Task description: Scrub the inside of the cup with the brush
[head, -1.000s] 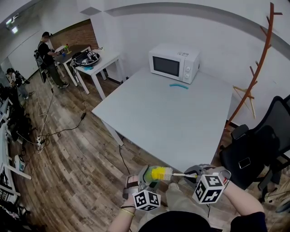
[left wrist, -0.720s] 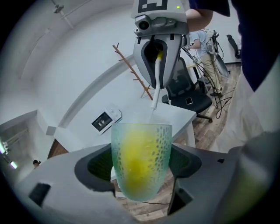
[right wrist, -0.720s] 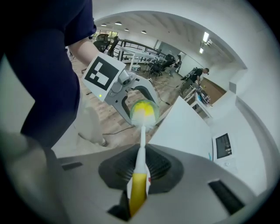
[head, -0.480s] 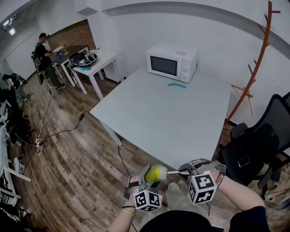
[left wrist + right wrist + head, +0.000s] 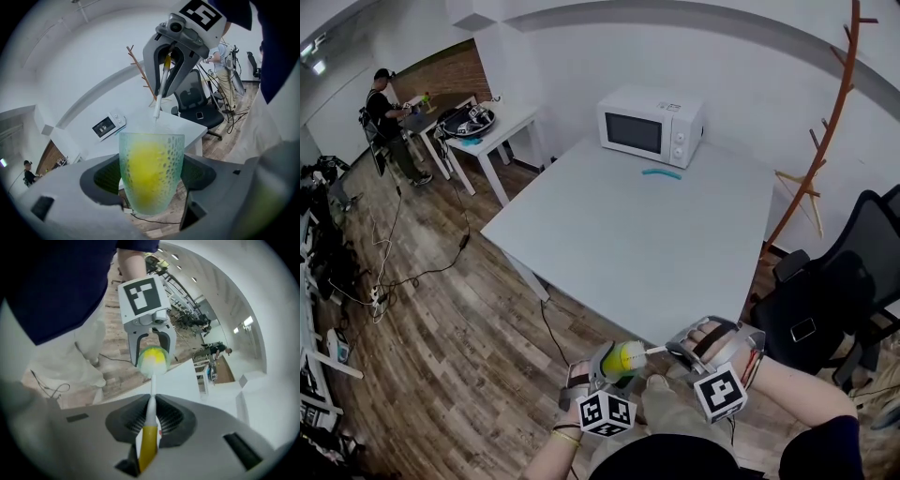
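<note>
Cup [image 5: 151, 171], translucent green with a dimpled wall, sits between the two jaws of the left gripper [image 5: 602, 373], which are pressed against its sides and hold it firmly. In the head view the cup lies tipped on its side, its mouth turned toward the right gripper [image 5: 150, 414]. A yellow glow shows through the cup wall: that is the bristled head of the brush [image 5: 150, 397], which is inside the cup. From the cup's mouth a thin white shaft runs across to the right gripper. That gripper's jaws are nearly together, pinched on the shaft just where it meets the yellow handle, and the handle runs back between them. In the right gripper view the cup is seen mouth-on, filled with white and yellow bristles.

Each gripper carries a cube with black and white square markers; the left cube [image 5: 605, 413] and the right cube [image 5: 719, 392] face up at the head camera. The person's hands hold both grippers close to the body, in the air, just in front of the near corner of a large white table [image 5: 609, 253].

At the far end of the table stands a white microwave [image 5: 650, 126], with a small blue-green object [image 5: 662, 172] lying near it. A black office chair [image 5: 830, 305] stands to the right of the table, and a wooden coat rack [image 5: 836, 112] stands behind it. The floor [image 5: 441, 356] is wood plank. In the far left corner another person [image 5: 386, 111] stands at a smaller table.
</note>
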Available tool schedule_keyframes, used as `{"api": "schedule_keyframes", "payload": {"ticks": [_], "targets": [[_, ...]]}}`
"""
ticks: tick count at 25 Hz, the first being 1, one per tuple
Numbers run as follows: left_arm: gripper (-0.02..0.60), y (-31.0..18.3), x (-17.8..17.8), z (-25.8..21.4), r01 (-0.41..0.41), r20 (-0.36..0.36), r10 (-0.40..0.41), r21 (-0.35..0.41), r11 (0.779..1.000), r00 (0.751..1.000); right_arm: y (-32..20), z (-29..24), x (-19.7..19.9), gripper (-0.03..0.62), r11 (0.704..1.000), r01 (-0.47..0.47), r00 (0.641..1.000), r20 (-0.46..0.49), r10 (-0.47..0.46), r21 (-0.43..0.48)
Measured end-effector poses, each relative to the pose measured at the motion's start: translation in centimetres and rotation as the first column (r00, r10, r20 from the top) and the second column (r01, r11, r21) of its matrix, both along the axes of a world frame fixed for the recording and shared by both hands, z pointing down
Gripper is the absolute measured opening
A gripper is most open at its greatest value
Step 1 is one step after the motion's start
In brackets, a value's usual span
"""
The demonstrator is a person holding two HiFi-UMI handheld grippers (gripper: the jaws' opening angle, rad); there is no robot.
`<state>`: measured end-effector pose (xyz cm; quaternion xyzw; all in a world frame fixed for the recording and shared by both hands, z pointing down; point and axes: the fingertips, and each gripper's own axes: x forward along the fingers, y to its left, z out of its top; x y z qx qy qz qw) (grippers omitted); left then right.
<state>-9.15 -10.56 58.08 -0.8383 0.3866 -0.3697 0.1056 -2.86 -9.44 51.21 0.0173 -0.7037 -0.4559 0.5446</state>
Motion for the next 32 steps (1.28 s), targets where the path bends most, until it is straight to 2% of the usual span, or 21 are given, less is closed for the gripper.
{"api": "schedule_keyframes", "payload": {"ticks": [2, 4, 6, 9, 11, 13, 18, 20, 22, 23, 25, 26, 28, 30, 32], "targets": [[0.383, 0.0, 0.1, 0.1, -0.002, -0.007, 0.002, -0.009, 1.000, 1.000, -0.3, -1.3, -0.9, 0.052, 0.990, 0.086, 0.996, -0.011, -0.086, 0.112], [0.383, -0.1, 0.2, 0.2, -0.001, -0.014, 0.001, -0.018, 1.000, 1.000, -0.6, -2.3, -1.6, 0.052, 0.962, 0.171, 0.985, -0.033, -0.168, 0.214], [0.383, -0.3, 0.1, 0.1, 0.004, -0.019, -0.005, -0.025, 1.000, 1.000, -0.6, -2.3, -1.8, 0.052, 0.921, 0.258, 0.966, -0.083, -0.244, 0.291], [0.383, -0.4, -0.2, 0.2, 0.014, -0.021, -0.015, -0.037, 0.999, 1.000, -0.3, -2.4, -2.2, 0.052, 0.836, 0.376, 0.926, -0.178, -0.332, 0.400], [0.383, -0.3, -0.5, 0.2, 0.017, -0.021, -0.018, -0.041, 0.999, 1.000, -0.3, -2.5, -2.6, 0.052, 0.808, 0.404, 0.915, -0.199, -0.352, 0.429], [0.383, -0.4, -0.7, 0.2, 0.018, -0.019, -0.019, -0.040, 0.999, 1.000, -0.4, -2.5, -2.7, 0.052, 0.817, 0.393, 0.920, -0.187, -0.345, 0.422], [0.383, -0.6, -0.7, 0.2, 0.022, -0.008, -0.022, -0.028, 0.999, 1.000, -0.8, -2.4, -2.6, 0.052, 0.879, 0.310, 0.951, -0.122, -0.285, 0.361], [0.383, -0.6, -0.7, 0.2, 0.024, -0.007, -0.024, -0.022, 0.999, 1.000, -0.9, -2.0, -2.3, 0.052, 0.934, 0.229, 0.973, -0.070, -0.218, 0.273], [0.383, -0.6, -0.6, 0.2, 0.027, -0.005, -0.027, -0.014, 1.000, 1.000, -0.2, -0.5, -1.3, 0.052, 0.990, 0.113, 0.993, -0.043, -0.110, 0.086], [0.383, -0.5, -0.5, 0.2, 0.029, -0.004, -0.029, -0.011, 1.000, 1.000, -0.1, 0.1, -0.7, 0.052, 0.998, 0.056, 0.998, -0.042, -0.056, 0.009], [0.383, -0.5, -0.4, 0.3, 0.032, -0.005, -0.032, -0.008, 0.999, 0.999, -0.4, 0.9, 0.2, 0.052, 0.994, -0.052, 0.998, -0.028, 0.049, -0.095], [0.383, -0.5, -0.3, 0.3, 0.032, -0.004, -0.032, -0.008, 0.999, 0.999, -0.4, 1.3, 0.4, 0.052, 0.980, -0.110, 0.994, -0.016, 0.109, -0.163], [0.383, -0.4, -0.1, 0.5, 0.029, 0.003, -0.029, -0.006, 1.000, 1.000, 0.1, 1.8, 0.6, 0.052, 0.916, -0.220, 0.973, -0.006, 0.231, -0.335], [0.383, -0.5, -0.1, 0.6, 0.030, 0.014, -0.030, 0.002, 1.000, 0.999, 0.5, 2.0, 0.6, 0.052, 0.819, -0.298, 0.943, -0.018, 0.333, -0.490], [0.383, -0.6, -0.1, 0.7, 0.034, 0.028, -0.034, 0.015, 0.999, 0.999, 0.8, 2.1, 0.7, 0.052, 0.707, -0.352, 0.908, -0.041, 0.417, -0.613]]}}
